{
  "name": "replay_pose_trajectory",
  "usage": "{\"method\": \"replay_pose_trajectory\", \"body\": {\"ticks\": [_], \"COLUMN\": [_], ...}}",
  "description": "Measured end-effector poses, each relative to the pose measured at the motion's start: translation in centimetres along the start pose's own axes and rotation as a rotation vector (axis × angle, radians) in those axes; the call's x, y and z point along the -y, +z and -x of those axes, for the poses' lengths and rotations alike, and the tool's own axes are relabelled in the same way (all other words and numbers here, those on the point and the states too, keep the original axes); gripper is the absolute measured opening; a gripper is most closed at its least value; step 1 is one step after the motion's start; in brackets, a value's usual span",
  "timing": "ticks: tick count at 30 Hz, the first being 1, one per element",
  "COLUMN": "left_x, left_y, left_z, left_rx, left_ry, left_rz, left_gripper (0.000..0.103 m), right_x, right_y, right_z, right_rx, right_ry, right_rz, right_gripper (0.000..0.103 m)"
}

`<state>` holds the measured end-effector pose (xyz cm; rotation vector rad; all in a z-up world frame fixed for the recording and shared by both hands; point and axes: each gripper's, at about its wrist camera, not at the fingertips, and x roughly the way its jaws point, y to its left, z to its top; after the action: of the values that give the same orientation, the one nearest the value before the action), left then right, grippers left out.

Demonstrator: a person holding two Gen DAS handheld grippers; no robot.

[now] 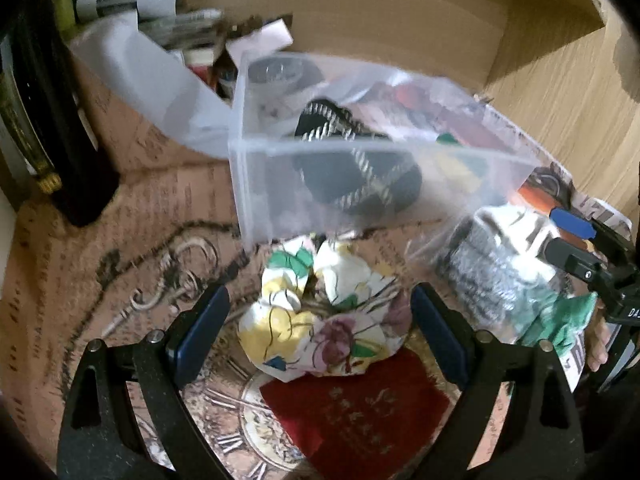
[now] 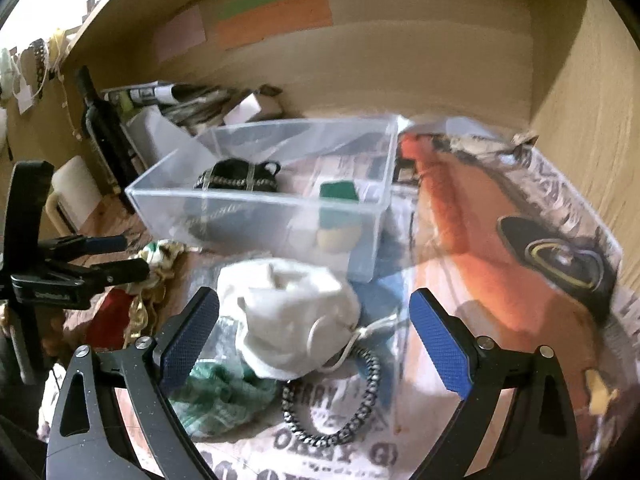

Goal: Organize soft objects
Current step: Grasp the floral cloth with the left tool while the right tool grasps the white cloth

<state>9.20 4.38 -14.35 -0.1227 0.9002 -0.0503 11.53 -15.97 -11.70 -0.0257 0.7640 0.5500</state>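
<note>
My left gripper [image 1: 320, 332] is open, its blue pads either side of a crumpled floral cloth [image 1: 320, 320] lying on the table. A dark red cloth [image 1: 356, 412] lies just below it. My right gripper [image 2: 314, 340] is open around a white cloth bundle [image 2: 288, 316] inside a clear plastic bag, with a green cloth [image 2: 224, 396] and a black-and-white cord loop [image 2: 332, 400] beside it. A clear plastic bin [image 2: 256, 200] stands behind, holding a black striped pouch [image 2: 236, 178] and a green-and-yellow item [image 2: 338, 216]. The bin [image 1: 360, 148] and the right gripper [image 1: 576, 248] also show in the left wrist view.
A dark bottle [image 2: 104, 132] and rolled papers [image 2: 168, 96] stand at the back left. Wooden walls [image 2: 400, 60] close the back and right side. A printed orange car picture [image 2: 480, 216] covers the surface on the right. The left gripper [image 2: 100, 264] shows at the left of the right wrist view.
</note>
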Motion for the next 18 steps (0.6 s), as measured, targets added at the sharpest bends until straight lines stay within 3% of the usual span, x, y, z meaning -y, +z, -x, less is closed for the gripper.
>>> {"method": "replay_pose_trajectory", "body": {"ticks": [5, 11, 14, 16, 18], "left_x": [-0.3, -0.9, -1.0, -1.1, -1.1], "left_y": [-0.1, -0.2, -0.1, -0.3, -0.4], "left_z": [-0.8, -0.6, -0.5, -0.3, -0.1], "left_rx": [0.001, 0.016, 0.013, 0.015, 0.017], "left_ry": [-0.011, -0.02, -0.023, -0.02, -0.019], "left_rz": [0.02, 0.044, 0.037, 0.031, 0.026], "left_gripper": [0.091, 0.065, 0.046, 0.035, 0.03], "right_x": [-0.4, -0.5, -0.4, -0.4, -0.3], "right_y": [-0.4, -0.5, -0.4, -0.3, -0.2], "right_z": [-0.9, -1.2, -0.9, -0.6, -0.2], "right_rx": [-0.04, -0.04, -0.029, -0.016, 0.002], "right_ry": [0.037, 0.078, 0.079, 0.072, 0.062], "right_rz": [0.002, -0.01, -0.009, -0.009, -0.01], "right_gripper": [0.068, 0.047, 0.035, 0.032, 0.029]}}
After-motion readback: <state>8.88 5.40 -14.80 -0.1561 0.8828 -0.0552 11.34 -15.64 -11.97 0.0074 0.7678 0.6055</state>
